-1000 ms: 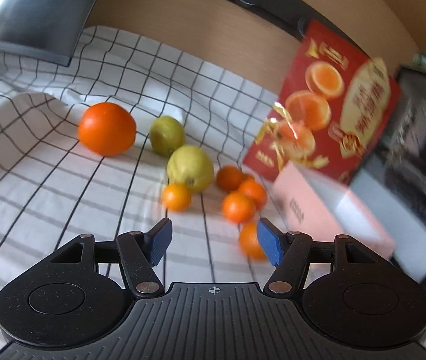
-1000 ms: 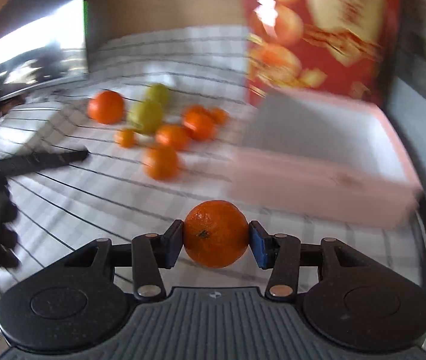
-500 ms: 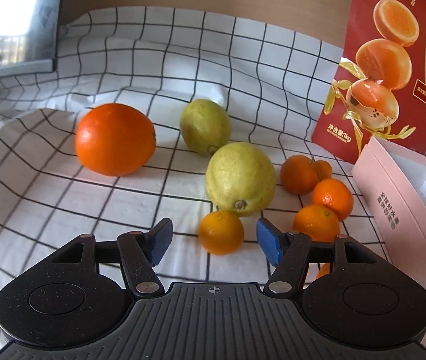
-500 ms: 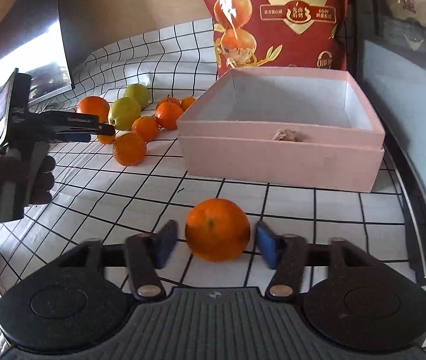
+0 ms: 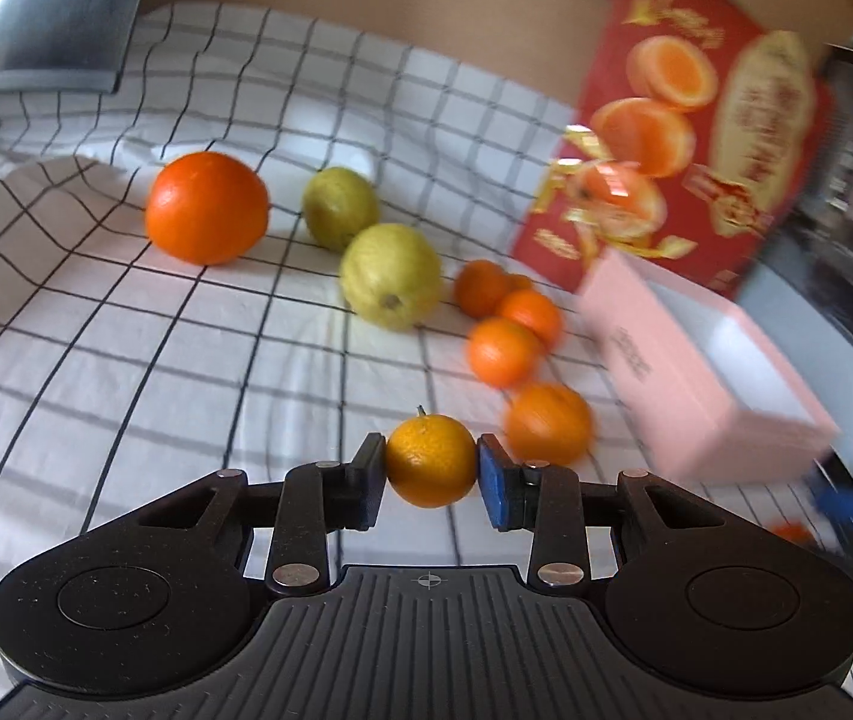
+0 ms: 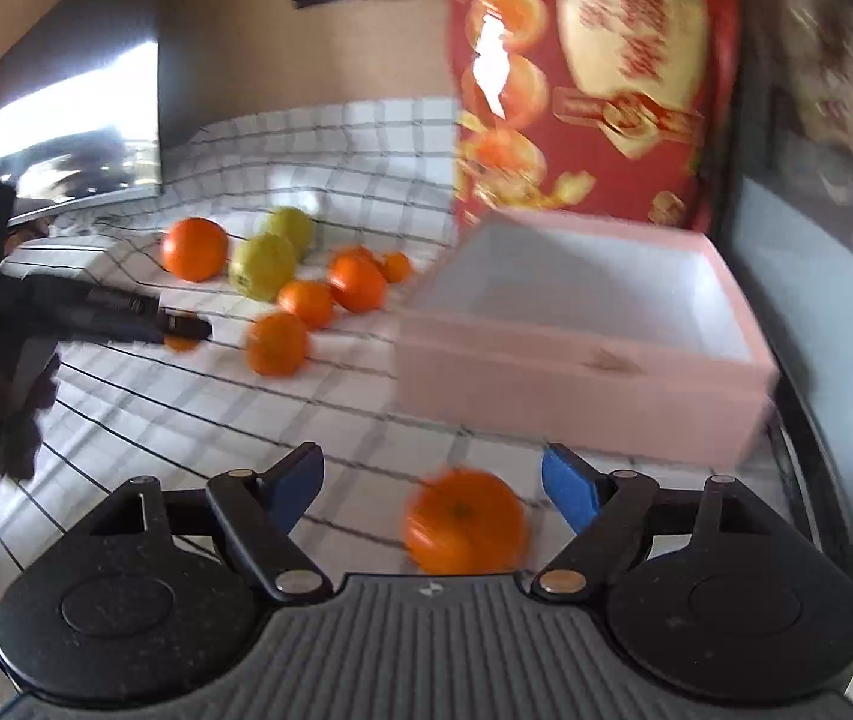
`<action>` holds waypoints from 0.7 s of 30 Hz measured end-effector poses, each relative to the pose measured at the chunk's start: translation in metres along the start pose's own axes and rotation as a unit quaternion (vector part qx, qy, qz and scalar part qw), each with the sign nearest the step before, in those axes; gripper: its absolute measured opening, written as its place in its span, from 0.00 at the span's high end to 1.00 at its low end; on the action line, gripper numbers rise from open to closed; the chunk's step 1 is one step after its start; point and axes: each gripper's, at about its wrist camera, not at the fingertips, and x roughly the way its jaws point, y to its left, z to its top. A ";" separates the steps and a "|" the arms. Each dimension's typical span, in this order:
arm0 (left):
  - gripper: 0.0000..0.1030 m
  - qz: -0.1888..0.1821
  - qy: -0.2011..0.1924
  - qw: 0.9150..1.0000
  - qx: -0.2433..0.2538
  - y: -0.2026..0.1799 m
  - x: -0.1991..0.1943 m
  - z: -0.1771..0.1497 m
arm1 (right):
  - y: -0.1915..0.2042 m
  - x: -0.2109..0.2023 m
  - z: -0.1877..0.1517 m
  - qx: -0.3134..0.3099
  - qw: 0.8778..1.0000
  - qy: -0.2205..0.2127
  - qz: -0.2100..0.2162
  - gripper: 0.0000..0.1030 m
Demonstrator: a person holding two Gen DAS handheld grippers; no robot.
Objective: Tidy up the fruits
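In the left wrist view my left gripper (image 5: 432, 476) has its jaws closing on a small mandarin (image 5: 431, 461), and both pads touch its sides just above the checked cloth (image 5: 126, 360). My right gripper (image 6: 432, 471) has its jaws opening. A larger mandarin (image 6: 465, 522) lies loose on the cloth between them, touching neither pad. Beyond it stands an open pink box (image 6: 576, 396) that looks empty. A large orange (image 5: 207, 207), two yellow-green lemons (image 5: 391, 276) and several mandarins (image 5: 501, 351) sit in a cluster farther back.
A red printed bag (image 5: 684, 120) stands upright behind the pink box (image 5: 696, 384). A dark screen (image 6: 75, 102) leans at the back left. A dark panel (image 6: 816, 300) borders the cloth on the right. A gloved hand (image 6: 0, 408) holds the left tool.
The left jaws have closed around the small mandarin, which lay free by the lemon before. The right jaws have spread apart and let go of their mandarin, which now rests on the cloth.
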 end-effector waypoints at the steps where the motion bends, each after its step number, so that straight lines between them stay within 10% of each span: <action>1: 0.64 -0.004 -0.004 1.000 0.009 -0.003 -0.009 -0.006 | 0.008 0.003 0.003 -0.008 1.000 -0.004 0.008 0.22; 8: 0.64 0.038 -0.004 0.998 0.058 -0.013 -0.037 -0.037 | 0.059 0.058 0.037 -0.014 0.997 0.037 0.070 0.38; 21: 0.64 0.002 0.015 0.996 0.088 -0.031 -0.035 -0.056 | 0.085 0.153 0.055 -0.019 0.996 0.086 0.007 0.46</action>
